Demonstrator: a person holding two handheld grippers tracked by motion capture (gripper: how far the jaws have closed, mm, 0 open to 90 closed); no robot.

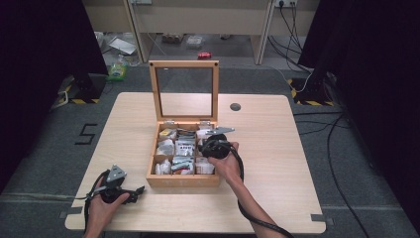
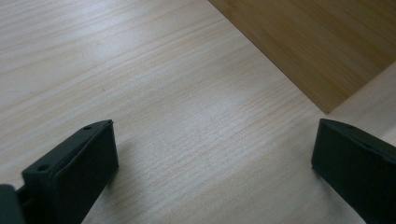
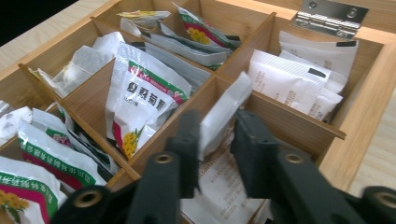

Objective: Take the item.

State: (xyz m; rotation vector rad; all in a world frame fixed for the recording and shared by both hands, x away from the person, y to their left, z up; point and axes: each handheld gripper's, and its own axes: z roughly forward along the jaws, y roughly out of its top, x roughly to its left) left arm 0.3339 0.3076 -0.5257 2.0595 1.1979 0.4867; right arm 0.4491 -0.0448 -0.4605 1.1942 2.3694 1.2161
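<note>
Pinching a white sachet (image 3: pixel 223 114) between its pads, my right gripper (image 3: pixel 215 140) reaches into a right-hand compartment of the wooden box (image 1: pixel 182 180), whose glass lid (image 1: pixel 184 91) stands open. The sachet still sits in its compartment, so lifting it out remains, as I judge it. My left gripper (image 2: pixel 212 154) rests with jaws spread and nothing in them on the table (image 2: pixel 154 70). Neighbouring packets (image 3: pixel 142 100) bear yellow flowers and red Chinese characters I cannot read.
</note>
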